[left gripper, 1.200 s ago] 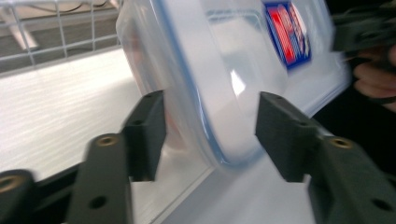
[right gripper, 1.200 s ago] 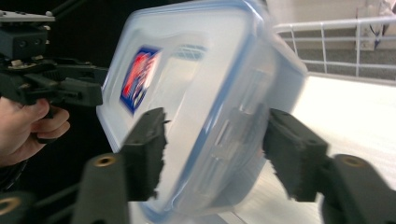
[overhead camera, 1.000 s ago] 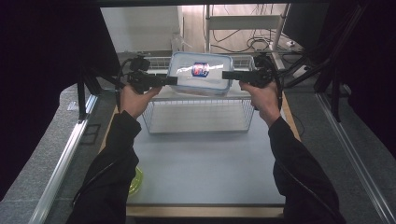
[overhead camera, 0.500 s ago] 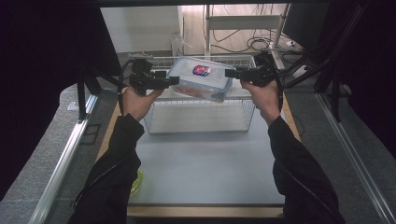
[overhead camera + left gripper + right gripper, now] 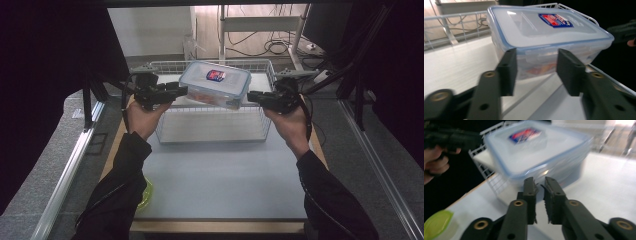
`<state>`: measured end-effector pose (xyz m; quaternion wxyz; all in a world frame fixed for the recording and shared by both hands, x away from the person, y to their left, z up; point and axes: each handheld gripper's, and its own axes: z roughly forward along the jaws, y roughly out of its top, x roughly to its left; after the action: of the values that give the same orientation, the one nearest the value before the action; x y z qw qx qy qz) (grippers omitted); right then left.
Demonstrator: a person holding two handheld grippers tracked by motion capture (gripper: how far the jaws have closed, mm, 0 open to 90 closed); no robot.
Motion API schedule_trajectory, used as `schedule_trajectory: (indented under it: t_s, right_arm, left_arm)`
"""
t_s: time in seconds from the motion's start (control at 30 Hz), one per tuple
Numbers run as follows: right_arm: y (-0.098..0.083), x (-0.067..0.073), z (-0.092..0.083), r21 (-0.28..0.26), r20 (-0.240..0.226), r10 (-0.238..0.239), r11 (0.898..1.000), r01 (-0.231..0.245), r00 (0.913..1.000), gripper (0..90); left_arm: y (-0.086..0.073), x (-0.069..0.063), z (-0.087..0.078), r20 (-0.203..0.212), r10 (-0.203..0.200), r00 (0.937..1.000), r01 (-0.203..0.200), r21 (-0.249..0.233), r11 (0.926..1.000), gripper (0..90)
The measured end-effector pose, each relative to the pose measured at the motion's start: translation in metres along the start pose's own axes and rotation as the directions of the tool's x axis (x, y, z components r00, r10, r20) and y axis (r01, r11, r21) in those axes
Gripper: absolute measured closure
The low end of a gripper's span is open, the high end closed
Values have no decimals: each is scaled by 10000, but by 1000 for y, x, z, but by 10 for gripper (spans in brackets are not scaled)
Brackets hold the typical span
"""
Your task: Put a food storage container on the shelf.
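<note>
Left gripper (image 5: pixel 536 72): jaws set wide, one on each side of the box's near short end, just beside its wall. Contact cannot be told from the left gripper view. In the high view the left gripper (image 5: pixel 181 92) reaches to the box's end from the left, held in the left hand (image 5: pixel 142 117).

Right gripper (image 5: pixel 539 195): jaws narrow, a thin gap between the pads, tips at the box's lower wall below its rim. Whether anything is pinched between them cannot be told; the right gripper view is blurred. In the high view the right gripper (image 5: pixel 251 95) meets the box's other end, held in the right hand (image 5: pixel 289 122).

Box (image 5: pixel 215 84): clear plastic, rectangular, lid on with a blue seal line round the rim. It hangs between the two grippers, tilted, above the basket. Something reddish-orange shows through the wall just beyond the left jaws.

Label (image 5: pixel 555 20): on the lid, red and blue; lettering too small to read.

Basket (image 5: pixel 212 135): white wire, open-topped, on the table below and beyond both grippers.

Table (image 5: pixel 220 180): pale grey top, wooden edge, nearer the person than the grippers.

Green lid (image 5: pixel 436 222): on the table, left of the right jaws; in the high view near the left sleeve at the table edge.
</note>
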<state>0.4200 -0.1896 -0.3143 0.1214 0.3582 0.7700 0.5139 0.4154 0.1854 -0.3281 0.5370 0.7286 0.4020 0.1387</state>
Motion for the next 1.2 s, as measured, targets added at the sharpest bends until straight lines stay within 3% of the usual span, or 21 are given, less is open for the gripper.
schedule_trajectory:
  t_s: [0.13, 0.3, 0.67, 0.9, 1.2]
  right_arm:
    - [-7, 7, 8, 385, 51, -111, 9992, 109, 9999, 848]
    - [-5, 4, 16, 437, -5, 122, 9990, -121, 9999, 848]
    - [5, -18, 40, 215, 194, 1156, 9930, -1160, 9931, 830]
    - [15, -23, 53, 163, 387, 1438, 9894, -1445, 9889, 829]
    - [22, -32, 65, 35, 740, 1740, 9846, -1747, 9820, 819]
  left_arm:
    - [-3, 1, 4, 169, 20, 9999, -25, 270, 9996, 712]
    - [-5, 0, 10, 127, 155, 9998, -163, 635, 9978, 766]
    - [-9, 14, 16, -136, -145, 9998, 155, 792, 9967, 778]
    - [-10, 20, 22, -275, -327, 9991, 350, 906, 9953, 773]
    - [-13, 22, 17, -254, -242, 9994, 263, 873, 9958, 732]
